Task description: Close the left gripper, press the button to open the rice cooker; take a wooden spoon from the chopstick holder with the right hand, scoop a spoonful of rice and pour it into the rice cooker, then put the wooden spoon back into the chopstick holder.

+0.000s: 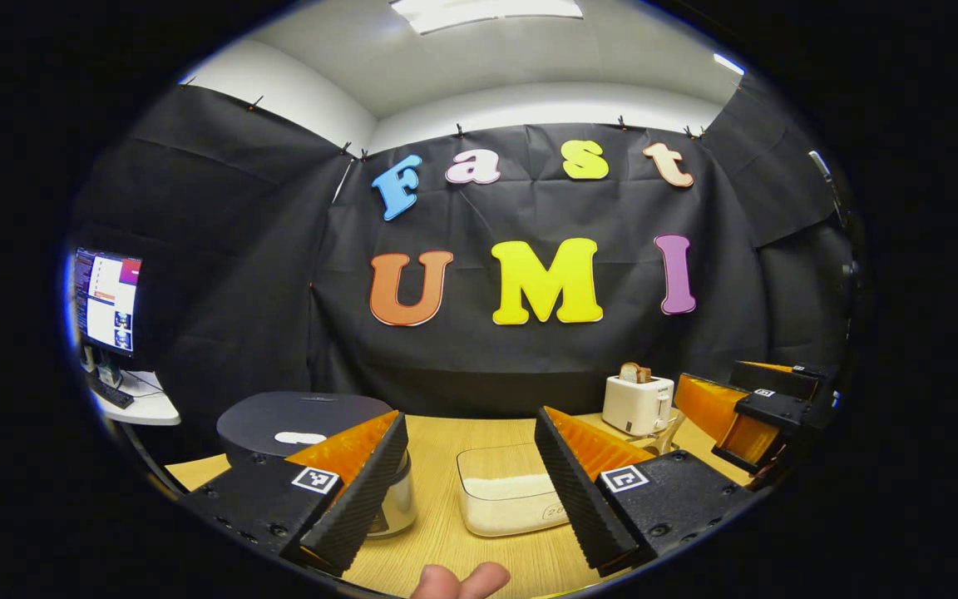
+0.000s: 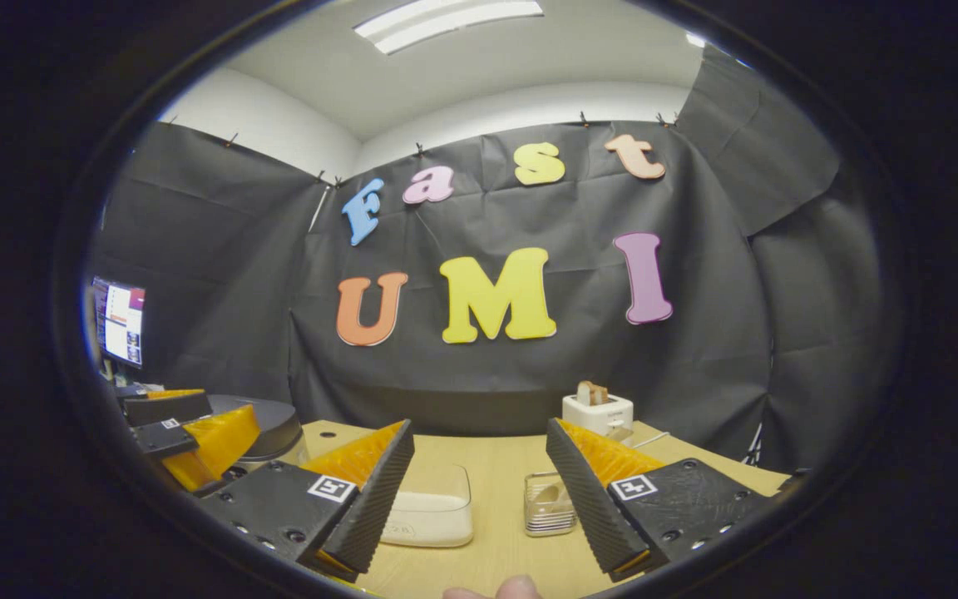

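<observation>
Left gripper (image 1: 471,491): jaws wide, empty; rice cooker (image 1: 300,426) behind its left finger, lid down; rice box (image 1: 508,497) between. Right gripper (image 2: 479,499): wide, empty; holder (image 2: 547,503), apparently holding the spoon, just inside right finger; toaster (image 2: 597,413) beyond.

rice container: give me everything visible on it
The clear rectangular plastic rice container has rounded corners, no lid on it, and a level layer of white rice filling its lower part. It sits upright on the light wooden table, mid-table, framed between the open left gripper. Nothing touches it but the tabletop.
</observation>
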